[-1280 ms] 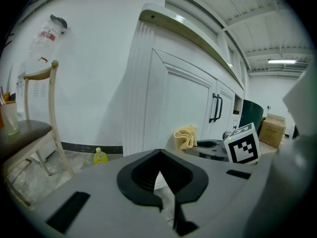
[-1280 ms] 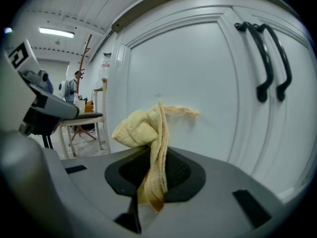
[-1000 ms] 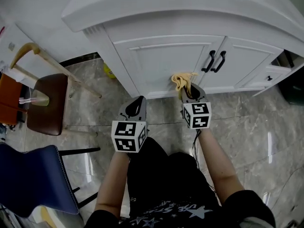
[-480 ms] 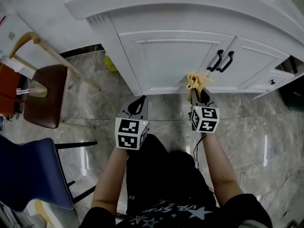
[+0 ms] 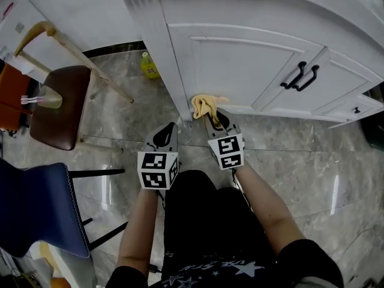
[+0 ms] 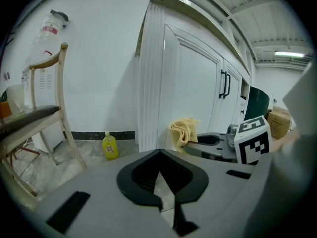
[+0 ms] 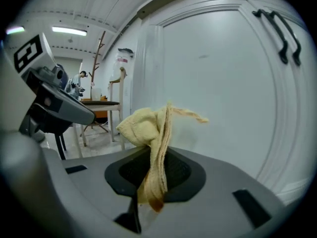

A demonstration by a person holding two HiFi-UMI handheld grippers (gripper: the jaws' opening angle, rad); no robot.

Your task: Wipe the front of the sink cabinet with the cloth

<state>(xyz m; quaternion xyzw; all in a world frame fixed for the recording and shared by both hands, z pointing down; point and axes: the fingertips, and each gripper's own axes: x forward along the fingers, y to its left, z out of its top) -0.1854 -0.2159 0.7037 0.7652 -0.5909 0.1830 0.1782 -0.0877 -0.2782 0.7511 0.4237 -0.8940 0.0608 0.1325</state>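
The white sink cabinet [image 5: 240,59] fills the top of the head view, with two doors and a pair of black handles [image 5: 304,77]. My right gripper [image 5: 211,116] is shut on a yellow cloth [image 5: 204,105], which is pressed against the bottom left corner of the left door [image 7: 223,88]. In the right gripper view the cloth [image 7: 151,133] bunches upward from between the jaws. My left gripper [image 5: 165,134] hangs over the floor just left of the right one, shut and holding nothing. In the left gripper view the cloth [image 6: 182,130] shows against the cabinet base.
A wooden chair [image 5: 57,110] with a brown seat stands at the left, a blue chair [image 5: 36,209] nearer me. A small yellow bottle [image 5: 149,65] sits on the marble floor by the cabinet's left corner. The person's legs are below the grippers.
The right gripper has carried the cloth leftward along the bottom of the left door, from near the handles to the door's left corner. The left gripper has kept its place beside it.
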